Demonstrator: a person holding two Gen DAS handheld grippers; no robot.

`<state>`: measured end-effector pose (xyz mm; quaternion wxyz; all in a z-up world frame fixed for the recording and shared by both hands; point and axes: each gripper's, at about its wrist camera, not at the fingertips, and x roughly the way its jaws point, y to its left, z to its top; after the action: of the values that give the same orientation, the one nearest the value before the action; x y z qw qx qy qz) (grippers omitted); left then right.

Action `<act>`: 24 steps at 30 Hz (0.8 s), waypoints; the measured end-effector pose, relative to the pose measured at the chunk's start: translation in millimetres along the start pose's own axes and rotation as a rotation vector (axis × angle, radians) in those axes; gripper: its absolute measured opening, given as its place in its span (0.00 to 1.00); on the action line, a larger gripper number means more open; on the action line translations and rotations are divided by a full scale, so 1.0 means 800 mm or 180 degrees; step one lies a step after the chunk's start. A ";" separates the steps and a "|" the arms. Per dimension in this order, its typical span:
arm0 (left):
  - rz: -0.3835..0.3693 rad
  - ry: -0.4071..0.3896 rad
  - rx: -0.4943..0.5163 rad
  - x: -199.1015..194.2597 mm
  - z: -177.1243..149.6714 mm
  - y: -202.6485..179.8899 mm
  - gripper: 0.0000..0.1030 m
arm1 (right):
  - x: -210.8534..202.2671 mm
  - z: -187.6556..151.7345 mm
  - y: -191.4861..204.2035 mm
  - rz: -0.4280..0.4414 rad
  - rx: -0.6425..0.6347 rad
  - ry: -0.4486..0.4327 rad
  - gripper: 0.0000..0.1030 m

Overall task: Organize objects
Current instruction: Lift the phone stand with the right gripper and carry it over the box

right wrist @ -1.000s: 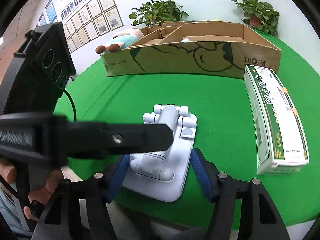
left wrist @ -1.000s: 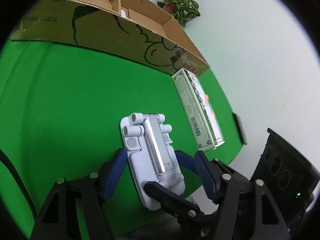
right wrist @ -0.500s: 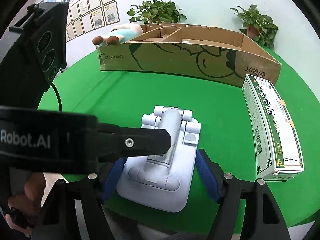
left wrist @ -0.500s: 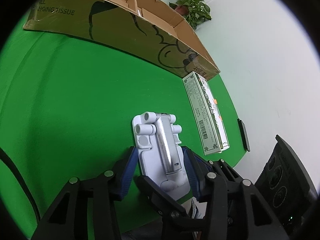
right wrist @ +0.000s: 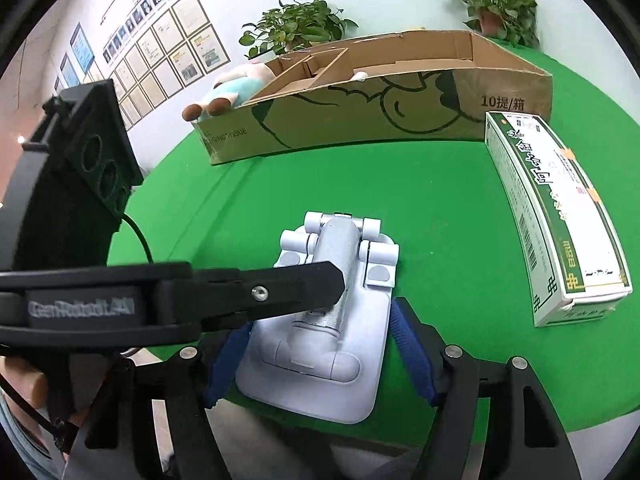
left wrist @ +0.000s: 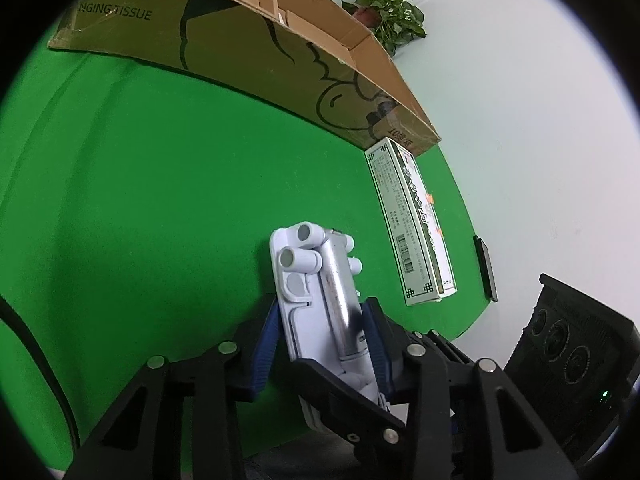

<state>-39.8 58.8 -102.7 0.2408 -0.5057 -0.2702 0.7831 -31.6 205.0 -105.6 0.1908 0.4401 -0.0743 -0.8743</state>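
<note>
At 6 o'clock on the green table [right wrist: 460,208]: folding stand [right wrist: 332,320], rigid, hinged, light. Left gripper [left wrist: 320,344] closing on its side edges; right gripper [right wrist: 320,356] open, straddling base.

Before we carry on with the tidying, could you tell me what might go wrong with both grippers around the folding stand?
The folding stand overhangs the table's near edge; a slip could drop it. The left gripper is closing while the right gripper also straddles the stand, so they may twist it. Its hinged arm could swing when lifted.
</note>
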 end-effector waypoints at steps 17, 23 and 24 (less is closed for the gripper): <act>-0.0024 -0.0450 0.0526 -0.051 0.048 -0.065 0.33 | -0.050 0.053 0.015 -0.0173 -0.0172 -0.0541 0.64; -0.0107 -0.0693 0.0783 -0.074 0.090 -0.107 0.33 | -0.085 0.106 0.023 -0.0273 -0.0263 -0.0889 0.64; -0.0119 -0.0726 0.0819 -0.077 0.098 -0.114 0.33 | -0.090 0.116 0.024 -0.0292 -0.0275 -0.0933 0.64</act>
<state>-79.5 71.6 25.8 0.2858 -0.3734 -0.2026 0.8590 -61.8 212.7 8.9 0.1565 0.3021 -0.0434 -0.9393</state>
